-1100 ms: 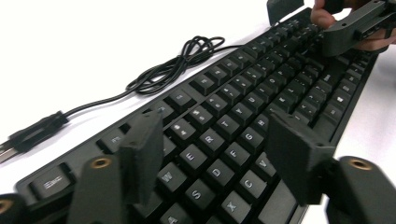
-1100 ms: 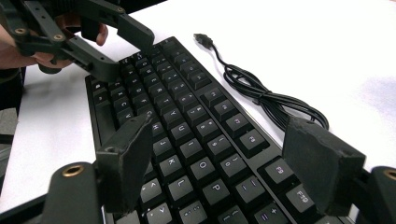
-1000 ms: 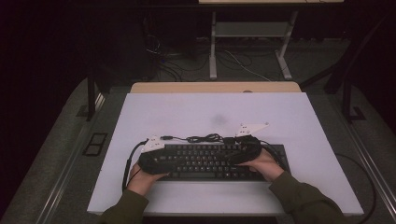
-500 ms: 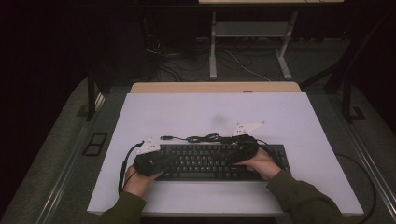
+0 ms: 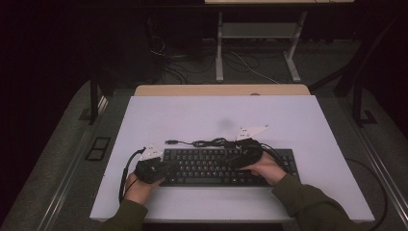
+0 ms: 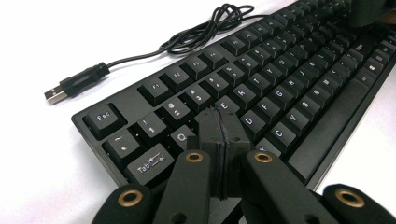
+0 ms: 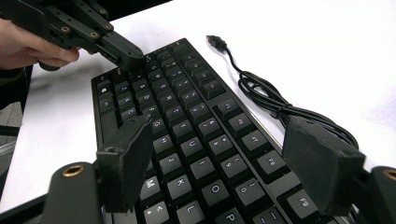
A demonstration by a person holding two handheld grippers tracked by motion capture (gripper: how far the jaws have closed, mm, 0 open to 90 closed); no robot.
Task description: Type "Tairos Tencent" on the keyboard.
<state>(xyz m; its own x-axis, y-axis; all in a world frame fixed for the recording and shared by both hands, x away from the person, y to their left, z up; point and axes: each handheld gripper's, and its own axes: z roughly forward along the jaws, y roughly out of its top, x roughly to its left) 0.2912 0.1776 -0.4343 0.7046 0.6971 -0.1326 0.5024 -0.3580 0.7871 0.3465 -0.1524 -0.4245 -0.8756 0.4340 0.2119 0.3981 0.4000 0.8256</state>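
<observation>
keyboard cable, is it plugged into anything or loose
Loose. The USB plug lies bare on the white table behind the keyboard, with nothing attached; the cable sits bundled beside it.

White table (image 5: 308,120) with black keyboard (image 5: 211,166), apparently unplugged cable (image 5: 202,142).

We log a keyboard (image 5: 226,167) on the table (image 5: 308,120), toward its near edge. Its cable (image 5: 204,142) lies coiled just behind it, plug (image 5: 170,142) leftward. Left gripper (image 5: 161,168) over its left end, right gripper (image 5: 235,161) right of centre.
</observation>
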